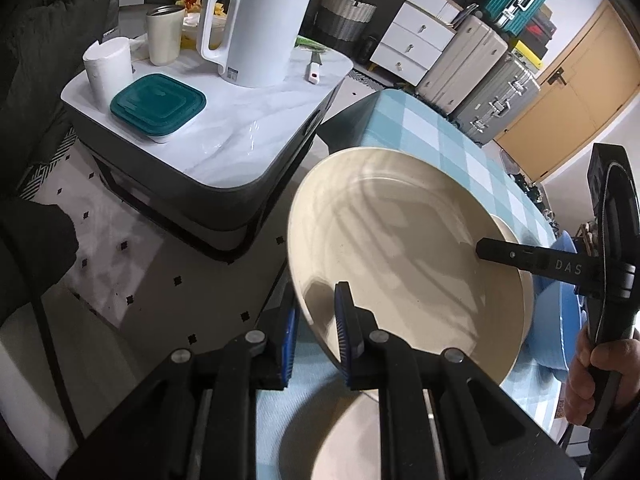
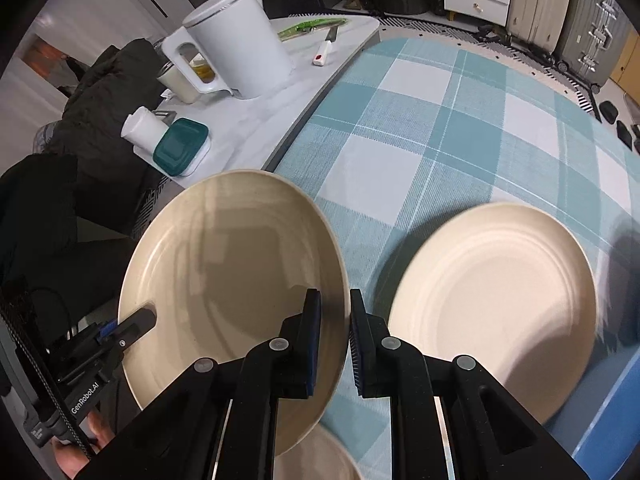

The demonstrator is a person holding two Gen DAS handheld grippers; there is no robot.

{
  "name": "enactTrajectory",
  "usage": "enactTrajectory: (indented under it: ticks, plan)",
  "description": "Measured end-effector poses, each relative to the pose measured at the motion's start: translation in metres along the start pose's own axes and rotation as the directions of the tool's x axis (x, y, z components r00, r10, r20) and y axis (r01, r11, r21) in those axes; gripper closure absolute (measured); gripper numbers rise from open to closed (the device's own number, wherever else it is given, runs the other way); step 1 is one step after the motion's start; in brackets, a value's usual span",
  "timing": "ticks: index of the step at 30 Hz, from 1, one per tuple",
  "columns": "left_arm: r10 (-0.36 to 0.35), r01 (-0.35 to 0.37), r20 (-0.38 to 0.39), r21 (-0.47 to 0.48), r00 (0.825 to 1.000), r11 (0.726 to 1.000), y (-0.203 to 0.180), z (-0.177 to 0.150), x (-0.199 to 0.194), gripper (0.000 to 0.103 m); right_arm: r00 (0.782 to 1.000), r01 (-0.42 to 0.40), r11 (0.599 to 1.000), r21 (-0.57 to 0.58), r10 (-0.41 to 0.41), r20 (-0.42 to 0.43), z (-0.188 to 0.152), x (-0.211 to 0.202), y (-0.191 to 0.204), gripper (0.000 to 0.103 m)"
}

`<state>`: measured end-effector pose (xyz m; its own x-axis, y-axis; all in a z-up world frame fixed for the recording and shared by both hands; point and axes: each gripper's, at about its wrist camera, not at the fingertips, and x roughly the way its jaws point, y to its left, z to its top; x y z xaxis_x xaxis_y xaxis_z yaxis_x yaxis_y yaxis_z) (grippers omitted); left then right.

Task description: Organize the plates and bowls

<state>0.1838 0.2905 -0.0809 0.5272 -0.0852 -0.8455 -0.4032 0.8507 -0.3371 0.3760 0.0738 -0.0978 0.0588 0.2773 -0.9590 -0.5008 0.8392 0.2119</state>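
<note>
**Ana:** Left wrist view first: what is the left tool (image 1: pixel 316 336) doing?

**Ben:** Its blue pads are pinched on the near rim of the cream plate (image 1: pixel 400 248), one pad inside the rim and one outside. The right tool (image 1: pixel 480 249) reaches in from the far side and grips the opposite rim.

**Ana:** And the right wrist view agrees?

**Ben:** Yes. The right tool (image 2: pixel 335 336) is clamped on the edge of that plate (image 2: pixel 224 264), and the left tool (image 2: pixel 138 320) shows at the other edge. The plate sits tilted between them, apparently clear of the checked counter (image 2: pixel 460 128).

**Ana:** So which step is this?

**Ben:** I'd judge a two-handed carry of one plate, with stacking not yet done. A second cream plate (image 2: pixel 492 304) lies flat on the cloth just beside it, and another rim peeks in below.

**Ana:** Next move?

**Ben:** Probably levelling the held plate and bringing it over the flat one, both grips kept firm until it is seated. A blue bowl (image 1: pixel 560 320) sits near the right hand (image 1: pixel 600 376); it needs clearance.
</note>
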Motion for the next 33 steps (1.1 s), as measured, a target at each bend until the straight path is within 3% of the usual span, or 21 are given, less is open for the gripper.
enactTrajectory:
  ticks: [19, 33]
  plan:
    - [0.005, -0.004, -0.007, 0.081, 1.0, 0.997, -0.014, -0.093, -0.037, 0.088, 0.998, 0.006, 1.0, 0.004, -0.006, 0.069, -0.125, -0.033, 0.002, 0.09]
    - [0.084, -0.085, 0.01, 0.181, 0.996, 0.98, -0.026, -0.136, -0.04, 0.087, 0.997, 0.061, 0.998, -0.021, -0.06, 0.057, -0.169, -0.017, 0.0, 0.089]
